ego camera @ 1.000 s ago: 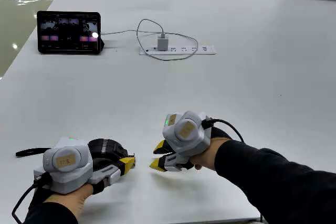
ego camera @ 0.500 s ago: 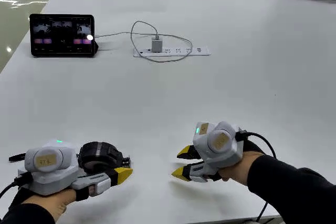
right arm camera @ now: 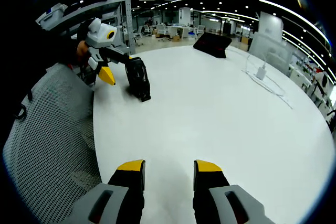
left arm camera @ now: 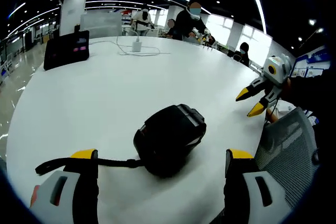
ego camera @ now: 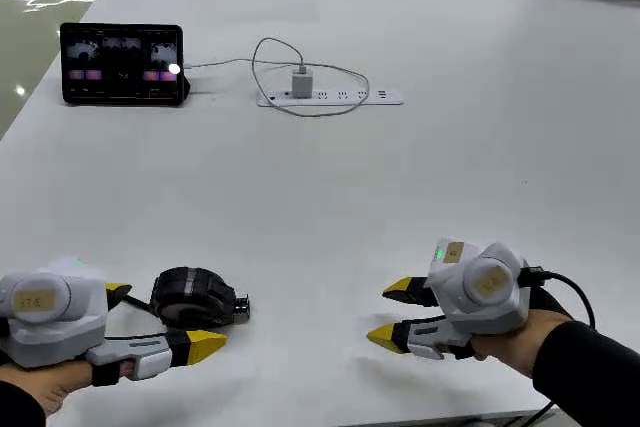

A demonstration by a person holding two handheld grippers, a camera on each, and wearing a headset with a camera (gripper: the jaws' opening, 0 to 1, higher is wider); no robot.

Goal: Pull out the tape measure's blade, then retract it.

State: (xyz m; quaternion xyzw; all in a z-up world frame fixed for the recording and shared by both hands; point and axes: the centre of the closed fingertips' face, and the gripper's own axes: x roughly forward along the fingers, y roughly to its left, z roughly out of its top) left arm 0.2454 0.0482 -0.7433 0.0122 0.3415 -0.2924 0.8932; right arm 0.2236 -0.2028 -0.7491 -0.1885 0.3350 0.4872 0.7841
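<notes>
A broad white table (ego camera: pixel 420 167) takes up most of the room in front of the person, and everything here is best placed from the black tape measure (ego camera: pixel 194 296) lying on it near the front edge. Well beyond the tape measure, toward the far left of the table, a dark tablet (ego camera: pixel 122 64) stands propped with its screen lit. Far beyond the tape measure and a little to its right lies a white power strip (ego camera: pixel 330 97) with a looping white cable (ego camera: pixel 262 65) that runs over to the tablet. The left gripper (ego camera: pixel 160 317) sits just left of the tape measure. Its yellow-tipped jaws are spread wide, and the round case lies between them and slightly ahead, loose on the table with no jaw pressed against it. The right gripper (ego camera: pixel 388 313) rests well apart to the right of the tape measure, pointing back toward it, its jaws parted with only bare table between them. The tape measure lies flat, and a thin black strap (left arm camera: pixel 79 162) trails from it past the left gripper's left jaw. Smallest of all, a white charger block (ego camera: pixel 302 82) is plugged into the power strip, far behind the tape measure.
</notes>
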